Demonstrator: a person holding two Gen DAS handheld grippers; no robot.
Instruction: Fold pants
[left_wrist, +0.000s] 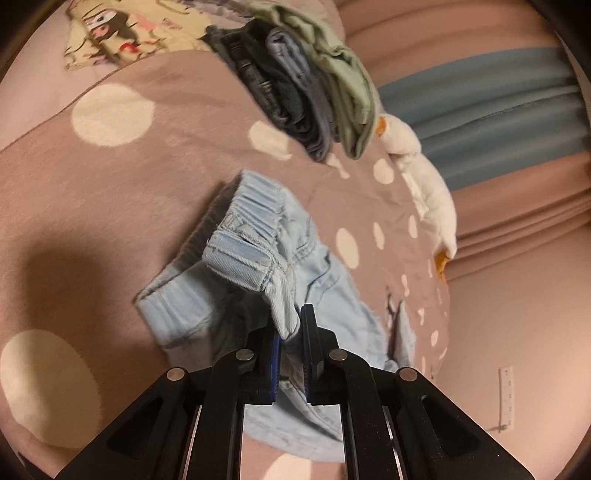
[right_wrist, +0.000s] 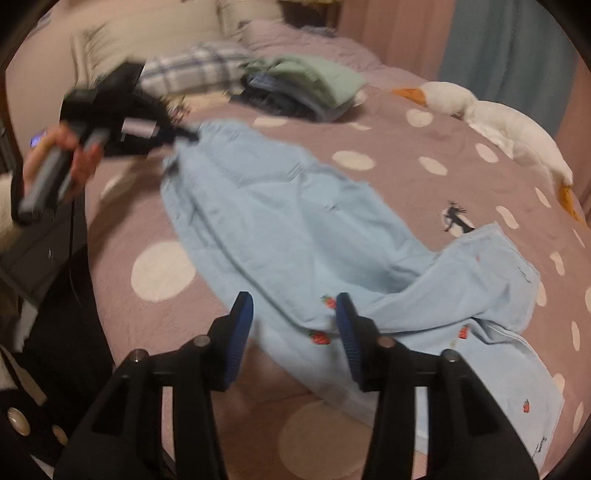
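**A:** Pinching the waistband, is it? Which step are we at?

**B:** An early one, I'd judge. The left gripper (left_wrist: 291, 334) has its fingers clamped together on a fold of the pants (right_wrist: 295, 236) near the elastic waistband (left_wrist: 255, 206), low in the middle of the left wrist view. The pants lie spread on the bed (right_wrist: 162, 325), running from the upper left of the right wrist view down to the lower right, legs still splayed and untidy.

**A:** And the other one?

**B:** The right gripper (right_wrist: 293, 325) has its fingers apart, hovering over the leg fabric at the lower middle of its view; the pads don't press on the cloth.

**A:** So next?

**B:** Probably it should close on a leg or hem, then both ends get pulled taut so one leg can be laid over the other. The cloth is limp, so a shallow pinch could slip.

**A:** Any writing?

**B:** No brand legible. Small red strawberry motifs (right_wrist: 320, 338) dot the legs; a dark scribble near the hem at lower right is too small to read.
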